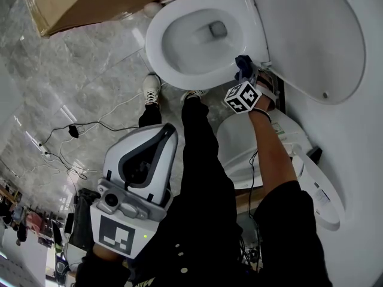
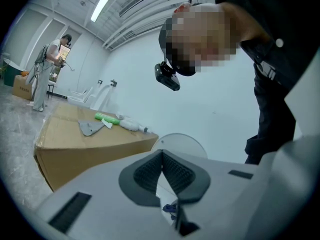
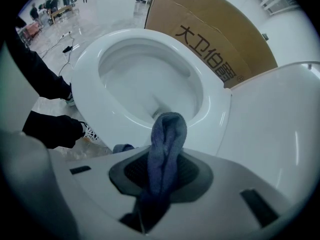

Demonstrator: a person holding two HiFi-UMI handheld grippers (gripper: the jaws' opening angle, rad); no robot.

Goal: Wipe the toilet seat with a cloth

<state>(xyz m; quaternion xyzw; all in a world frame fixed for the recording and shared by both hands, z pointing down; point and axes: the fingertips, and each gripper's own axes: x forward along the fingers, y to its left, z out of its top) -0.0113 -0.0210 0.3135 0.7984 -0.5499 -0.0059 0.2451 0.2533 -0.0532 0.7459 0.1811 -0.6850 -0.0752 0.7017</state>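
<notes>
**A:** Two grippers, but only one is doing the work. The left gripper (image 2: 162,154) hangs back near the person's body. Its jaws are closed tip to tip with nothing between them.

**B:** And the toilet seat (image 1: 157,37)?

**A:** It lies just ahead of and below the right gripper (image 1: 245,76), which is at the rear of the ring close to the hinge. That gripper's jaws are clamped on a folded blue cloth (image 3: 168,134), and a loop of it sticks out past the tips. The raised lid (image 1: 323,34) stands to that gripper's right.

**B:** Is the cloth on the seat?

**A:** It looks to be right at the surface, but neither view settles whether it touches.

**B:** So how should the wipe go?

**A:** Probably by tilting the gripper so the loop lies flat and the hard tips stay off the seat. The person would then press lightly and follow the ring round in one sweep away from the hinge, keeping the grip firm so the cloth doesn't drag out.
</notes>
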